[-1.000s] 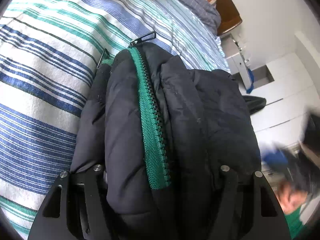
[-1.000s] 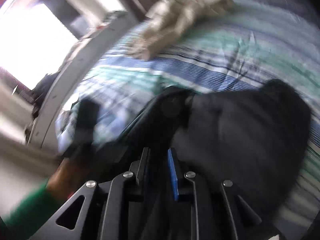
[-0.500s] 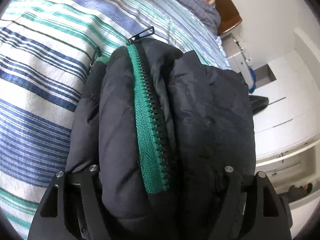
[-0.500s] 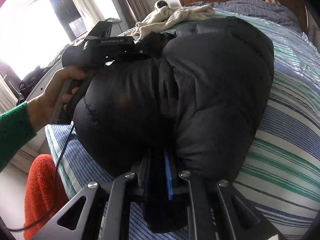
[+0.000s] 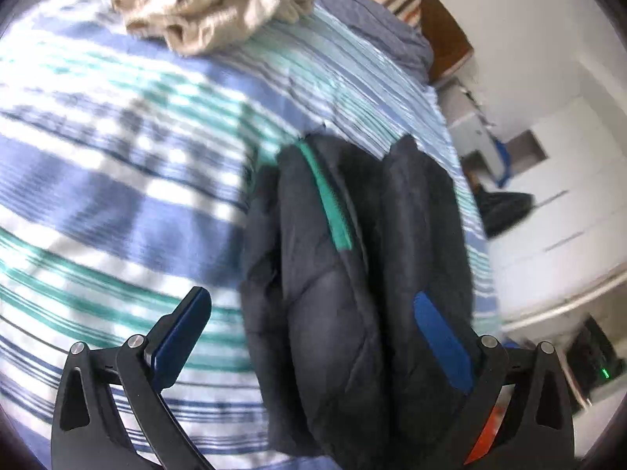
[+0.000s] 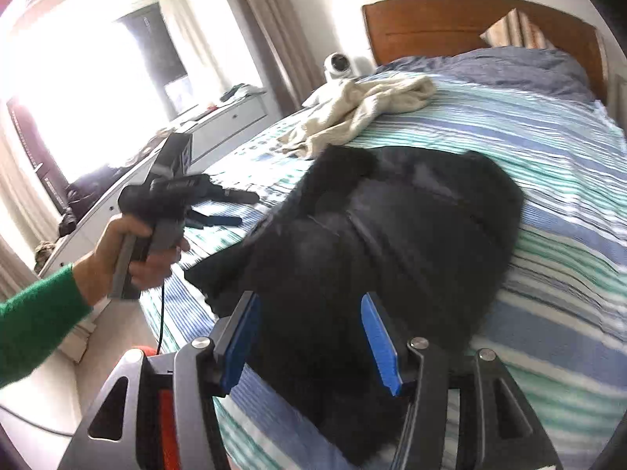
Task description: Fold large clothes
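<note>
Left wrist view first: the left gripper [image 5: 309, 329] has its jaws spread very wide and they are opening. The black puffy jacket [image 5: 352, 274] lies bunched up on the striped bed cover [image 5: 117, 180], and its near end sits between the two blue pads [image 5: 184, 337]. The left pad is off the jacket, over the bed cover. The right pad lies right against the jacket, and I cannot tell if it pushes on it. A green zipper strip [image 5: 329, 203] runs along the top of the jacket. A cream cloth [image 5: 211, 4] lies crumpled farther up the bed, well apart from the jacket. This picture is blurry. Right wrist view next: the right gripper [image 6: 309, 337] has its jaws partly apart and they are opening too. The black jacket [image 6: 392, 235] is a big dark lump on the bed cover [image 6: 548, 180], and its near edge lies between the blue pads [image 6: 378, 337], but they do not seem to squeeze it. To the left, a hand [image 6: 129, 258] with a green sleeve [image 6: 35, 325] holds the other gripper [image 6: 219, 207] up beside the jacket, off it. The cream cloth [image 6: 368, 105] rests beyond the jacket, near a wooden headboard [image 6: 470, 23].
</note>
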